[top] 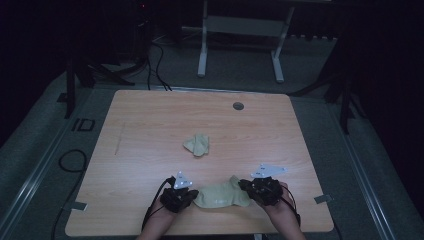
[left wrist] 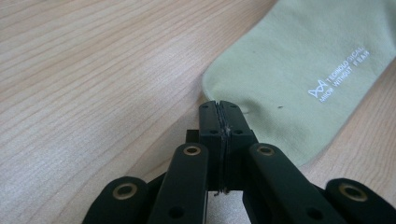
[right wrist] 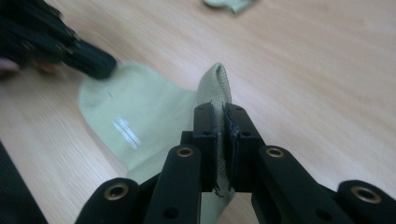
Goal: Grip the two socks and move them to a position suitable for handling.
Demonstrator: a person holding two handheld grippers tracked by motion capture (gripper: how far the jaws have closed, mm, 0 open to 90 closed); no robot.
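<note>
1. Dim room, dark beyond the lit surface; pale wood-grain bench (top: pixel 150 120) in the foreground, white frame legs (top: pixel 202 55) on the grey floor behind.
2. Pale green sock (top: pixel 220 196) flat near the front edge of the bench, stretched between the two hands; small white lettering (left wrist: pixel 340 74) printed on its upper face.
3. Left gripper (top: pixel 186 194) at the sock's left end: jaws clenched, pads pressed together on the rounded edge of the fabric (left wrist: pixel 219 103). Low to the wood, judged as an anchor that keeps this end from sliding.
4. Right gripper (top: pixel 248 186) at the opposite end: jaws clamped on a thin fold of the sock (right wrist: pixel 215 84), which rises from between the pads as a ridge. This end raised off the bench while the middle lies flat, probably to lift the cuff for folding toward the anchored end, or to pull the length taut first.
5. Grips at opposite ends rather than side by side: tension along the sock's length, hence a smooth panel with few wrinkles.
6. Second sock (top: pixel 198 145), same green, crumpled near the middle of the bench, well apart from both grippers; apparently left for later pairing or folding.
7. Round dark grommet (top: pixel 238 106) near the far edge, clear of the work.
</note>
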